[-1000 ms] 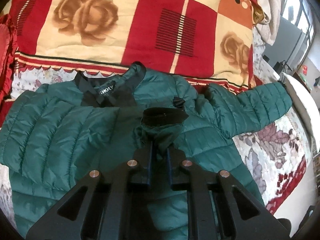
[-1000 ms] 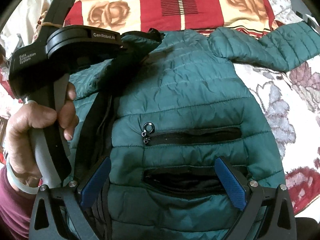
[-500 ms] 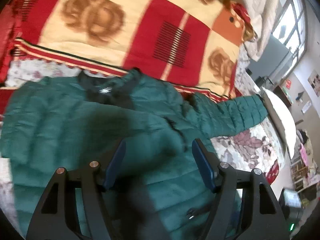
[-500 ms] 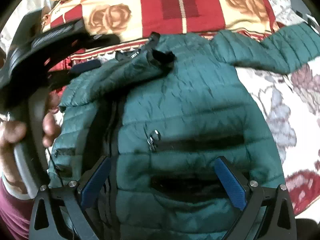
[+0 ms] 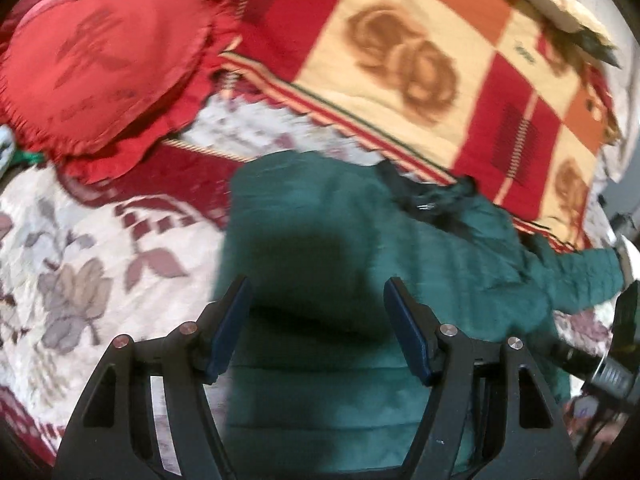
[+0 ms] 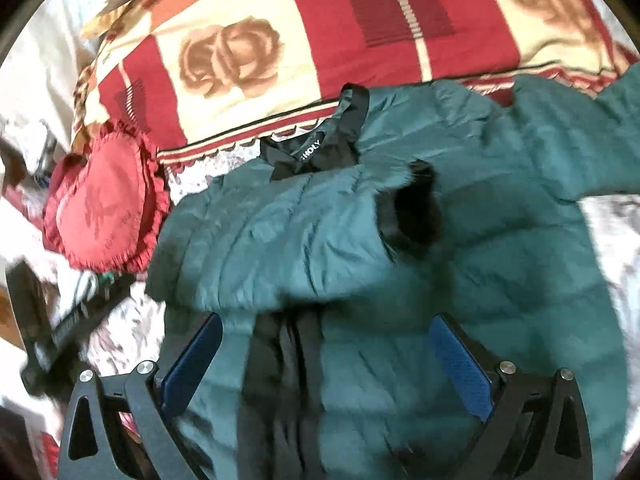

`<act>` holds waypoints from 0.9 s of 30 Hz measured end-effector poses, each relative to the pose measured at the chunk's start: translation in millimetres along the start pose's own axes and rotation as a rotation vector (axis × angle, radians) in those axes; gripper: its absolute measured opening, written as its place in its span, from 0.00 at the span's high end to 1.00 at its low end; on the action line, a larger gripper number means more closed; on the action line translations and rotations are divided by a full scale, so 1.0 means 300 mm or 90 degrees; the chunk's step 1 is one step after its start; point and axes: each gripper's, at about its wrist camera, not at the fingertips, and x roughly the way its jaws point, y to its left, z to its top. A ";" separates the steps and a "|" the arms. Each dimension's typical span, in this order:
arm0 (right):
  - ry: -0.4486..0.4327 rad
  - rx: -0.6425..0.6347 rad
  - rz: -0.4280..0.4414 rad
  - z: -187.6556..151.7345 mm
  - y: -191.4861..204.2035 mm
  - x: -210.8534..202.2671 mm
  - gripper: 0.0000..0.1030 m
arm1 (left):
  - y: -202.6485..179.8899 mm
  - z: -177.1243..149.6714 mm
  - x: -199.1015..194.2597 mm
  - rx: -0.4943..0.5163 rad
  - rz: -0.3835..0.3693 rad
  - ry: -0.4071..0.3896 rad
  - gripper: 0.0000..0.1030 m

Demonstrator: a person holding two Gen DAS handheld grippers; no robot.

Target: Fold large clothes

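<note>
We see the dark green quilted puffer jacket (image 6: 460, 248) lying on the floral bedspread (image 5: 80, 264), its left sleeve now folded across the chest, cuff released a second ago. Bare bedspread lies left of the jacket's edge. The left gripper (image 5: 316, 320) and right gripper (image 6: 326, 364) both gape, empty.

jacket (image 6: 460, 280) flat on bed (image 5: 80, 260), one sleeve (image 6: 280, 232) folded across its front, blanket (image 6: 280, 20) behind, cushion (image 6: 100, 208) left of jacket
</note>
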 end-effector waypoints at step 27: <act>-0.125 -0.101 -0.251 0.259 -0.101 0.042 0.85 | -0.020 0.010 0.268 0.028 0.121 0.060 0.33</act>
